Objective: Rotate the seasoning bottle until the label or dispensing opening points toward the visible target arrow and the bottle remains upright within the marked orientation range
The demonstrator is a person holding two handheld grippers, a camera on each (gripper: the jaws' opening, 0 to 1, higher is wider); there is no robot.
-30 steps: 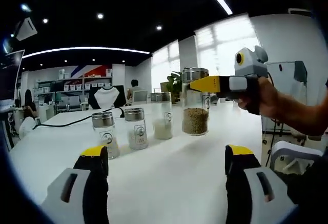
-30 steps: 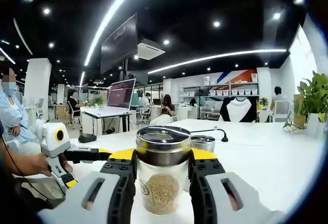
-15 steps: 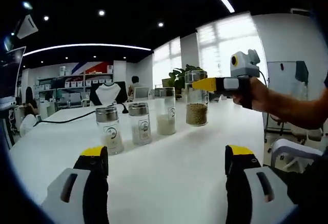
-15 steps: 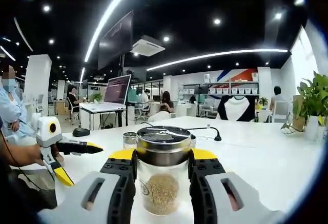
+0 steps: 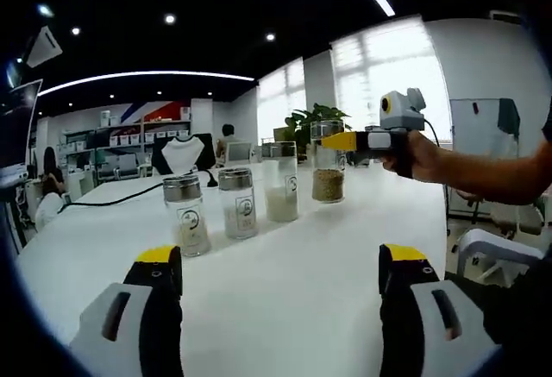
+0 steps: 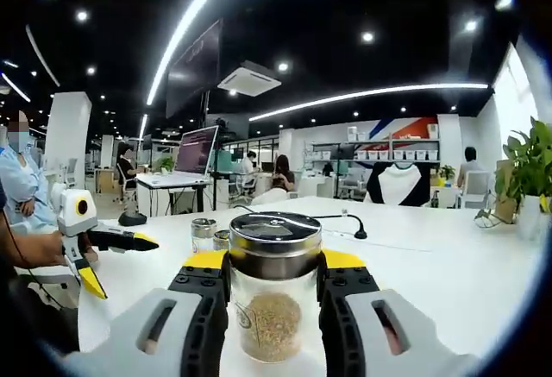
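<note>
The right hand-held gripper [image 6: 274, 286] is clamped on the brown-grain seasoning bottle [image 6: 274, 295] just under its metal lid, holding it upright at the far right end of a row of four bottles on the white desk [image 5: 285, 291]. Beside it stand a tall white-filled bottle [image 5: 279, 181] and two shorter shakers [image 5: 212, 210]. The left hand-held gripper [image 5: 278, 260] hangs spread wide and empty above bare desk, well short of the row.
</note>
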